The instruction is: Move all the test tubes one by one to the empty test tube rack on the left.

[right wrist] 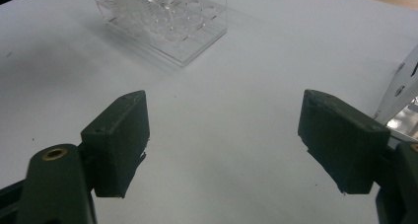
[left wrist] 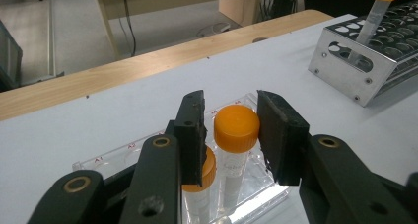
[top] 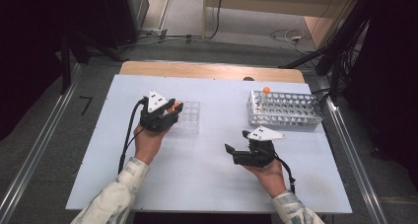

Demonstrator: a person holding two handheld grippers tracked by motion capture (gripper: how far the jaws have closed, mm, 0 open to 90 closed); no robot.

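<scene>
We stood our left gripper point(left wrist: 229, 135) over the clear plastic rack point(top: 190, 116) left of centre in the high view, its jaws on either side of an orange-capped tube point(left wrist: 235, 150) that sat upright in one of the rack's wells. In the left gripper view a thin gap showed between each pad and the cap, so the claw looked released around the tube rather than clenched on it; we judged the tube to be resting on its own in the rack. A second capped tube point(left wrist: 201, 189) stood in the neighbouring well, partly hidden behind the left-hand jaw. The rack carried small red labels along its near edge, too small for us to read with confidence.

Our right gripper point(top: 236, 144) waited lower right of centre in the high view, apart from both racks, its jaws spread wide over the bare white table point(top: 207, 179) with nothing between them. We took that as a hand kept ready and out of the way while the other worked.

In the upper right of the high view sat the metal rack point(top: 288, 110), a perforated tray with many round holes. One more orange-capped tube point(left wrist: 374, 17) leaned in a hole near its left end; the other holes looked vacant as far as we could tell.
</scene>
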